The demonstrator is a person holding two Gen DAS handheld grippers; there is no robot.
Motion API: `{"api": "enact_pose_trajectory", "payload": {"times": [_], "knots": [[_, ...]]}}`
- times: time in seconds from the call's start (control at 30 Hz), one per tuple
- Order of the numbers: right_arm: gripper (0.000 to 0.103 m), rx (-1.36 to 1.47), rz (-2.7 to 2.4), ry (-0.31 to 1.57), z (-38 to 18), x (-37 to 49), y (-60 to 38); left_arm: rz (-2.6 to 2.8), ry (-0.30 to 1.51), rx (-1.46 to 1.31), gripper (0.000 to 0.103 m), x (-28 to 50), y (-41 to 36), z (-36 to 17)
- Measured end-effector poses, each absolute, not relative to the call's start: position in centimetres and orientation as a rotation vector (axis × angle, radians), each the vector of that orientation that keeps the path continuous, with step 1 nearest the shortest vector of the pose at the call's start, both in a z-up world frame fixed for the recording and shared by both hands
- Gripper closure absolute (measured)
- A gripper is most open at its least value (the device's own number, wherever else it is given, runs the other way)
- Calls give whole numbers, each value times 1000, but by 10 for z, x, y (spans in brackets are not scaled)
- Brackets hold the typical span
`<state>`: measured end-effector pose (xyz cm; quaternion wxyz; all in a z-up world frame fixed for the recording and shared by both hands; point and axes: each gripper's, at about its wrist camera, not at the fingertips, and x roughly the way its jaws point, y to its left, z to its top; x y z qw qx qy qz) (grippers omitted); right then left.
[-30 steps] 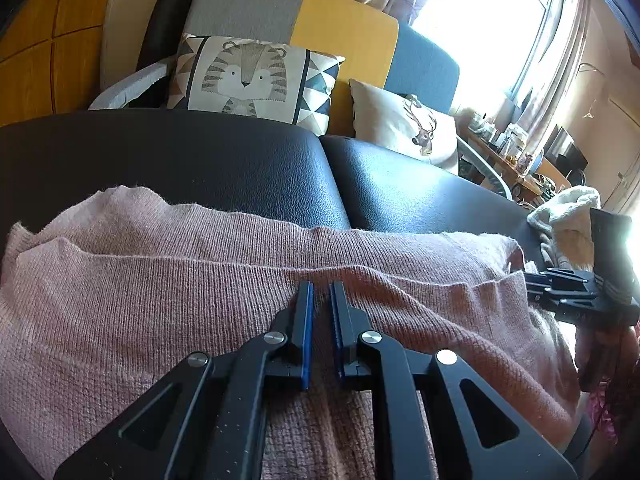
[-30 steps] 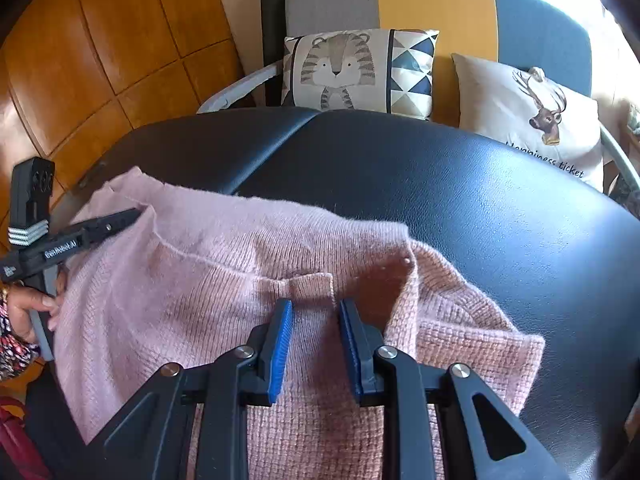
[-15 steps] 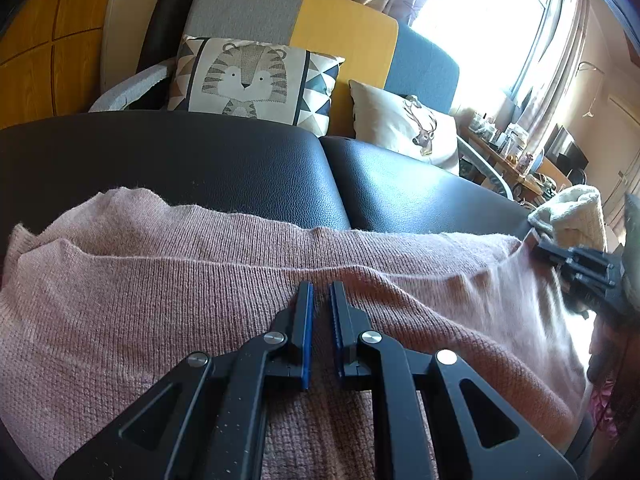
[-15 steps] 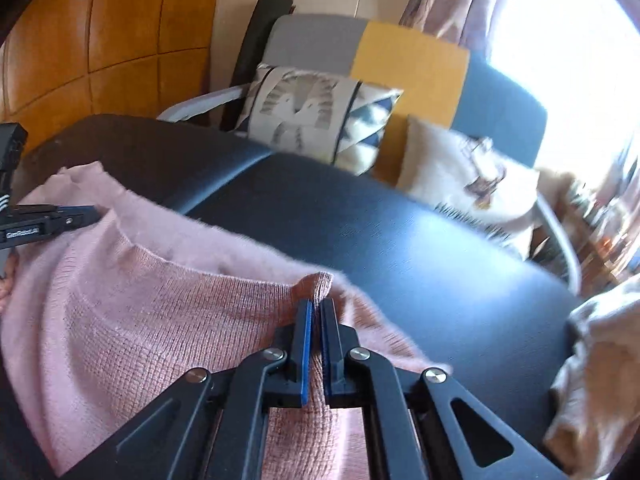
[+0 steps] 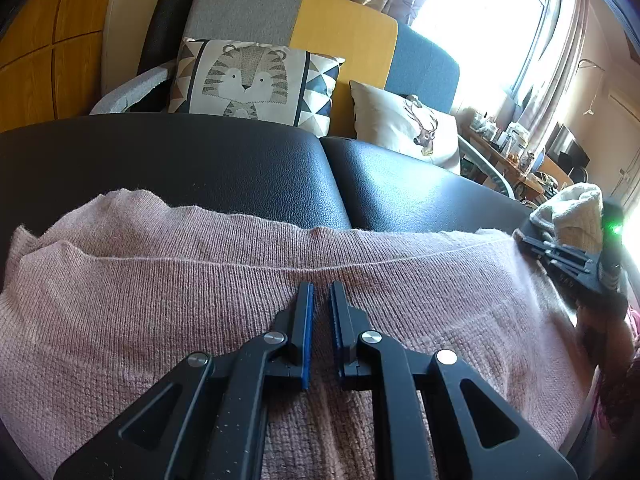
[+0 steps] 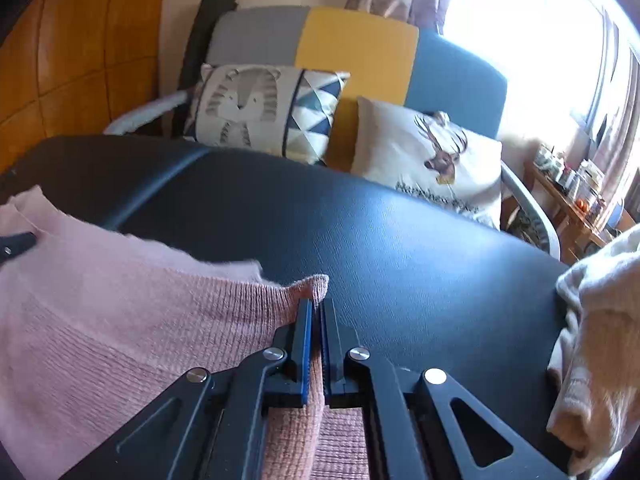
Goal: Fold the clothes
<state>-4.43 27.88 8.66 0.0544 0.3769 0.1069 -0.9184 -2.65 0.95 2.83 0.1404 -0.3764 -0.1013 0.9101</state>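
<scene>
Two grippers — pink sweater (image 6: 120, 320) pinched between.

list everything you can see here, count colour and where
sweater: 1, pink knit, spread on the near part of the black surface
black padded surface: 1, black, under the sweater
cream knit garment: 1, cream, at the surface's right edge
armchair: 1, grey, yellow and blue, behind the surface
tiger cushion: 1, white and grey, on the chair
deer cushion: 1, cream, on the chair, right of the tiger one
left gripper: 1, black with blue pads, closed on the sweater
right gripper: 1, black with blue pads, shut on a sweater fold
</scene>
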Motion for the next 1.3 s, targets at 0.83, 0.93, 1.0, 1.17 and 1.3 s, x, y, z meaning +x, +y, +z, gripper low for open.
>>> {"api": "enact_pose_trajectory", "payload": {"times": [0.83,0.93,1.0,1.17,1.3], "knots": [[84,1017,-2670,-103,131,13,287,2622,-320,-1076,92,-26,8,28],[84,1123,-2558,67,113,4,246,2626,-315,-1074,92,-25,8,28],[84,1193,-2528,125,97,-2,235,2624,-318,-1073,92,-24,8,27],[83,1262,-2634,138,71,-10,253,2617,-332,-1072,92,-24,6,27],[84,1254,-2703,-58,60,-7,294,2622,-322,-1073,92,-24,7,27]]}}
